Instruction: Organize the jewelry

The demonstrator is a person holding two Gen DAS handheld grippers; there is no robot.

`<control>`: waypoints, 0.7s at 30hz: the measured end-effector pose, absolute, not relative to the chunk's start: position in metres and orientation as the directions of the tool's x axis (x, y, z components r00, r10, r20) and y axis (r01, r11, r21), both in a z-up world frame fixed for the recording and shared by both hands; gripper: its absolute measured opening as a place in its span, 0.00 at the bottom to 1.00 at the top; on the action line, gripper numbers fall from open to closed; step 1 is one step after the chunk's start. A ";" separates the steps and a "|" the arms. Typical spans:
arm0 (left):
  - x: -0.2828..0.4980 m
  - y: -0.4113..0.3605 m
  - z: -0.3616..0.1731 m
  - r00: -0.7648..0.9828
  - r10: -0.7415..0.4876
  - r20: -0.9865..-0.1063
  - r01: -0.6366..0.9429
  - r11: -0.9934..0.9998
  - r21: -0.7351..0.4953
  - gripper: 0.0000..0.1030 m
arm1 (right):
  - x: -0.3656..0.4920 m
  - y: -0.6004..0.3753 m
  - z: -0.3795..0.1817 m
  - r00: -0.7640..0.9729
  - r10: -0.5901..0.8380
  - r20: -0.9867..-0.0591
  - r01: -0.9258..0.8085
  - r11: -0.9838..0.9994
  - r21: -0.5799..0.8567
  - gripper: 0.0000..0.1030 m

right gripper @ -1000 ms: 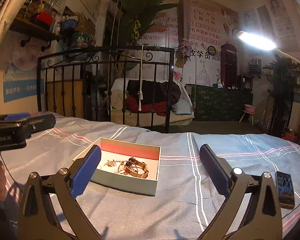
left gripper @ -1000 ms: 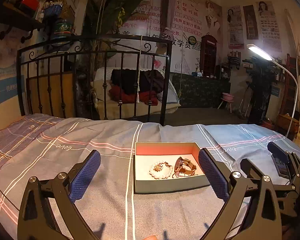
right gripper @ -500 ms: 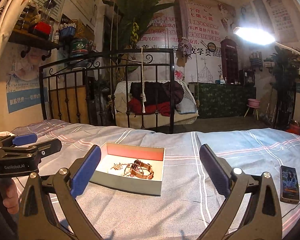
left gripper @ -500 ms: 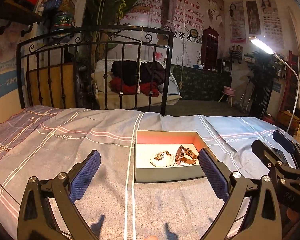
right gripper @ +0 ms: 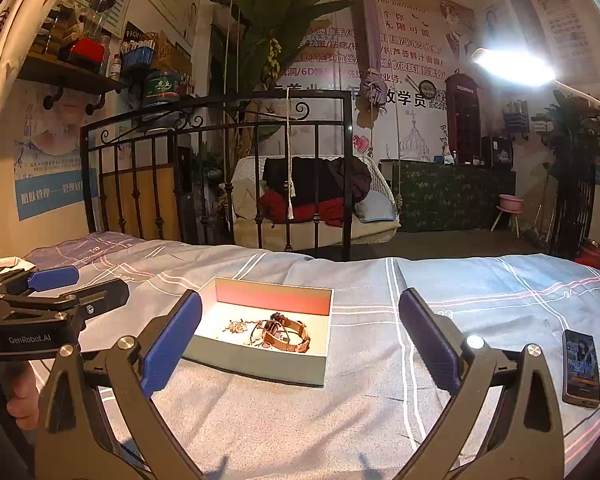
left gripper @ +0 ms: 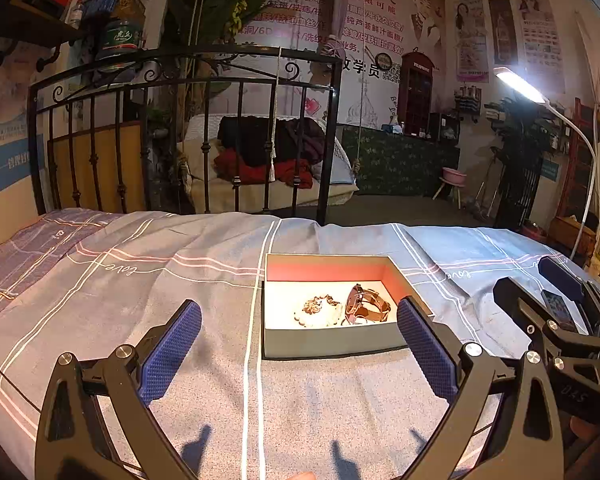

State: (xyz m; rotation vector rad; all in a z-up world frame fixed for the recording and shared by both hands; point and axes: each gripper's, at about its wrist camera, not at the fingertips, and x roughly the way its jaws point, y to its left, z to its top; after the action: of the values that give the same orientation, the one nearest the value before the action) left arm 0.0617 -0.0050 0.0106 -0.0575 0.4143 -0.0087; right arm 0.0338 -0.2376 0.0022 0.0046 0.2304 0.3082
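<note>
I'm seeing one open box (left gripper: 332, 340) sitting on the bedspread (left gripper: 140, 300), holding one watch (left gripper: 366, 305) and a tangle of smaller jewelry (left gripper: 318, 310) I can't count. Left gripper (left gripper: 300, 344) and right gripper (right gripper: 300, 340) are both hovering spread wide, gripping nothing. One phone (right gripper: 581, 368) is lying well right of the box.
</note>
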 end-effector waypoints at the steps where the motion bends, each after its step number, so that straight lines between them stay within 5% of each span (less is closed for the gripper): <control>1: 0.061 -0.006 0.010 0.915 -0.020 -0.402 -0.003 0.998 -0.055 0.94 | 0.034 -0.238 0.002 0.927 0.301 -0.224 -0.300 0.953 0.039 0.94; 21: 0.059 -0.006 0.012 0.916 -0.004 -0.401 -0.012 0.999 -0.038 0.94 | 0.031 -0.237 0.000 0.925 0.303 -0.228 -0.302 0.952 0.041 0.94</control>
State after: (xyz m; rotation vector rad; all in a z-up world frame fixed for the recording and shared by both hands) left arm 0.0587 -0.0060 0.0118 -0.0403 0.4129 0.0040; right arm 0.0308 -0.2367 -0.0001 0.0051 0.2347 0.3104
